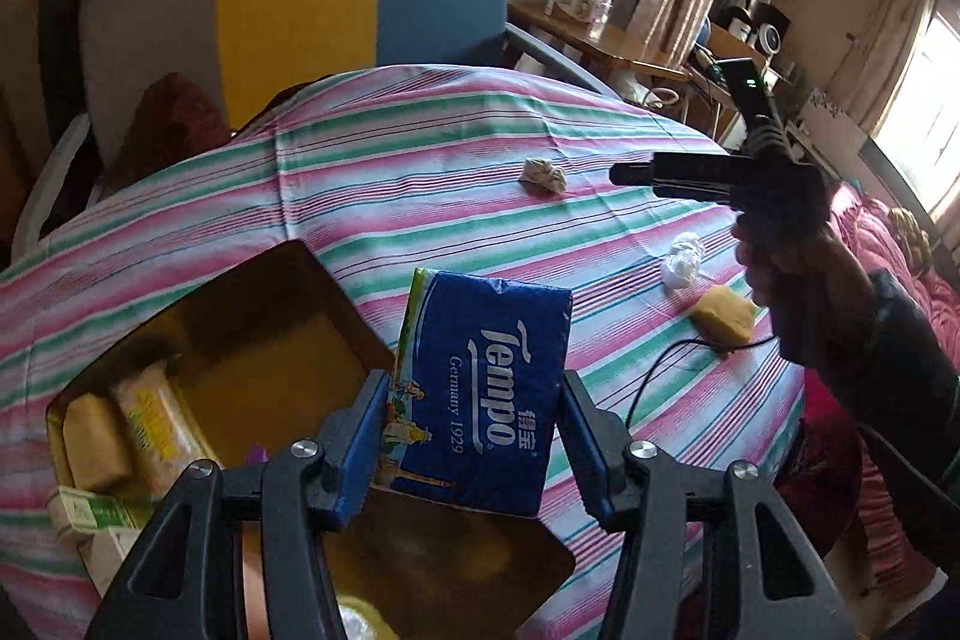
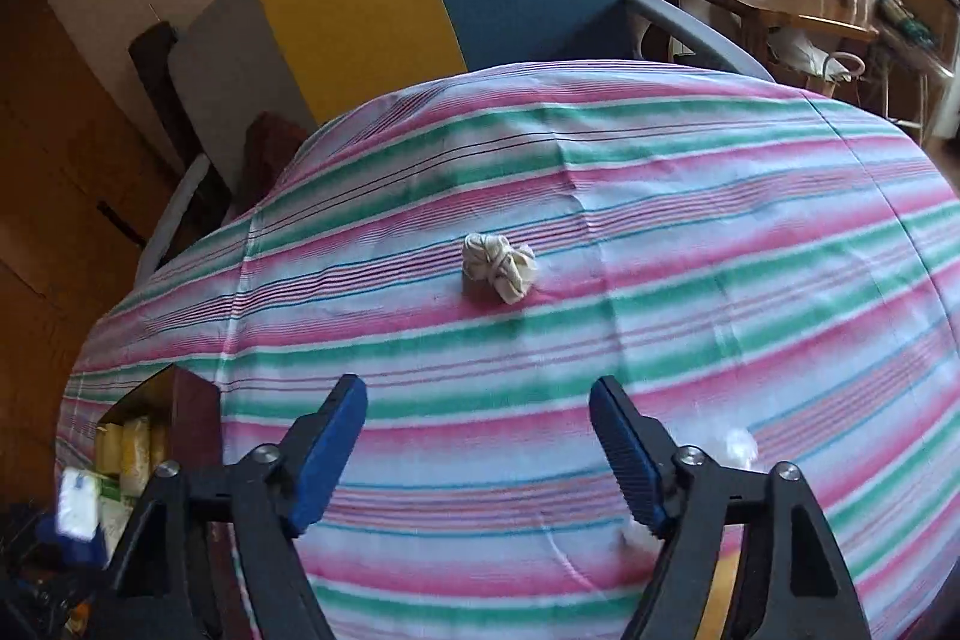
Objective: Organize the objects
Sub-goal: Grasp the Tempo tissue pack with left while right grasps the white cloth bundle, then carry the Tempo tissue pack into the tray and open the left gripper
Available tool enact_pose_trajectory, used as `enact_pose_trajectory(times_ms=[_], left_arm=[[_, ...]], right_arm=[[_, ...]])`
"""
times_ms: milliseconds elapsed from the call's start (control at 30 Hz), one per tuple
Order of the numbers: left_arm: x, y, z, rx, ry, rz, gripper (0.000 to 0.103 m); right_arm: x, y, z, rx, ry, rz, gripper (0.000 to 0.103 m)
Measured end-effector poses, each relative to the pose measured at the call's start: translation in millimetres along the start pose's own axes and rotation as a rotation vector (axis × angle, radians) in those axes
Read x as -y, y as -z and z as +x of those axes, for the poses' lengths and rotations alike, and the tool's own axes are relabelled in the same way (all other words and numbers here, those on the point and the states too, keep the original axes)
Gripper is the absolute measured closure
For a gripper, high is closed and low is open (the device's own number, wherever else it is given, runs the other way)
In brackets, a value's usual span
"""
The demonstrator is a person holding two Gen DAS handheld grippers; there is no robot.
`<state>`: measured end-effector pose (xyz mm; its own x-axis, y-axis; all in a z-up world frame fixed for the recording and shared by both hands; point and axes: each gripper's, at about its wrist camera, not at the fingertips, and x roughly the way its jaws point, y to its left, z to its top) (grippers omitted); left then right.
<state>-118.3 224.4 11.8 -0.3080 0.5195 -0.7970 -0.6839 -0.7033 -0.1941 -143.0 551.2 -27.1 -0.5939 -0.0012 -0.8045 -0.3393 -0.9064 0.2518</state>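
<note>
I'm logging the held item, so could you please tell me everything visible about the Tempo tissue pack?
The tissue pack is a soft, blue, glossy plastic-wrapped rectangle printed with white "Tempo Germany 1929" lettering, with a green edge and a small picture strip along its left side. It is held tilted on end between the blue pads of the left tongs, above the near edge of the open brown box. Nothing else appears to touch it.
</note>
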Motion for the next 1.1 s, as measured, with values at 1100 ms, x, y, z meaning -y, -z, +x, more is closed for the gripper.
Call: enact_pose_trajectory(times_ms=[1100], left_arm=[[-119,71,-41,0.052,-0.081,-0.492,0.047]], right_arm=[[-46,61,20,-0.113,0.006,-0.328,0.078]])
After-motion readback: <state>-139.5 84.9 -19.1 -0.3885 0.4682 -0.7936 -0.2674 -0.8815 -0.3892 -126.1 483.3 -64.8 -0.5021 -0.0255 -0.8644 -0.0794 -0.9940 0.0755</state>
